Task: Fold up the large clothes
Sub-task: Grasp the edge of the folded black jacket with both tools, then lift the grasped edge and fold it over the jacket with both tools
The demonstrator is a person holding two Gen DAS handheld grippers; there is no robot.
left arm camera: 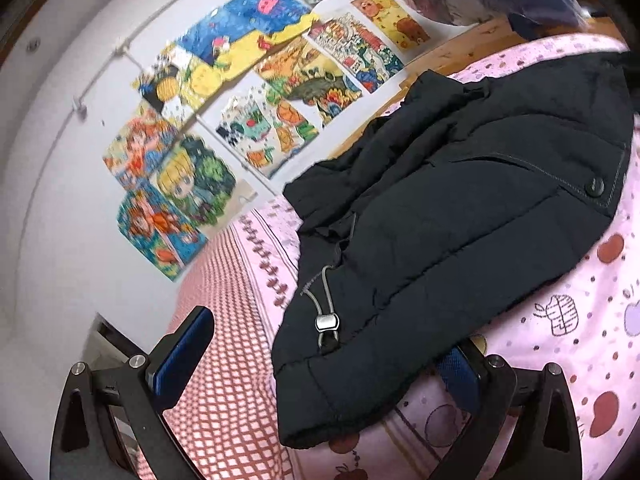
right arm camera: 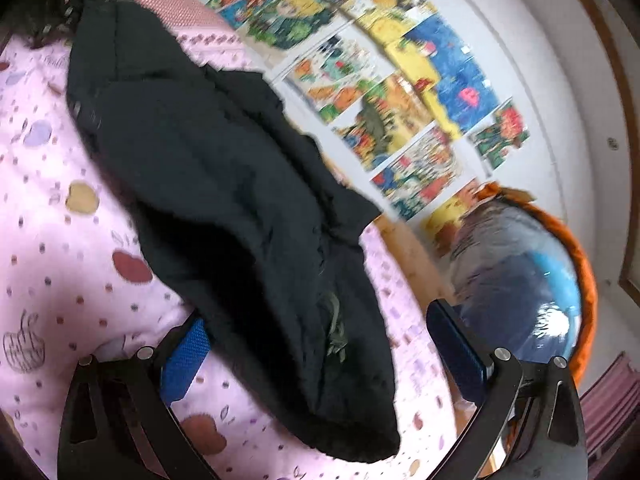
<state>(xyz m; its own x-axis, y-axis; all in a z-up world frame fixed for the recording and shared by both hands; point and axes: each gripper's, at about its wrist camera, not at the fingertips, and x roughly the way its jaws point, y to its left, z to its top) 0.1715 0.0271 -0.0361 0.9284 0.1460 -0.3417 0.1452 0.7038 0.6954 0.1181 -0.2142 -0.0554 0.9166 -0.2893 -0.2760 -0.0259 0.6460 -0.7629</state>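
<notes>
A dark navy padded jacket (left arm camera: 460, 200) lies bunched on a pink fruit-print bedspread (left arm camera: 560, 340). Its hem corner, with a grey drawcord and metal toggle (left arm camera: 327, 323), sits between the fingers of my left gripper (left arm camera: 324, 360). That gripper's jaws stand wide; the left blue pad (left arm camera: 184, 356) is clear of the cloth, and the right pad (left arm camera: 460, 372) is partly tucked under the jacket's edge. In the blurred right wrist view another end of the jacket (right arm camera: 240, 200) droops between the wide jaws of my right gripper (right arm camera: 320, 348). Its left pad (right arm camera: 186, 354) is at the cloth's edge, its right pad (right arm camera: 456, 344) apart from it.
Colourful drawings (left arm camera: 248, 100) cover the white wall beyond the bed. A wooden bed frame (left arm camera: 452, 52) runs along it. A clear bag of blue and grey clothes (right arm camera: 520, 280) with an orange item (right arm camera: 580, 264) sits at the bed's end. A pink checked sheet (left arm camera: 224, 360) borders the bedspread.
</notes>
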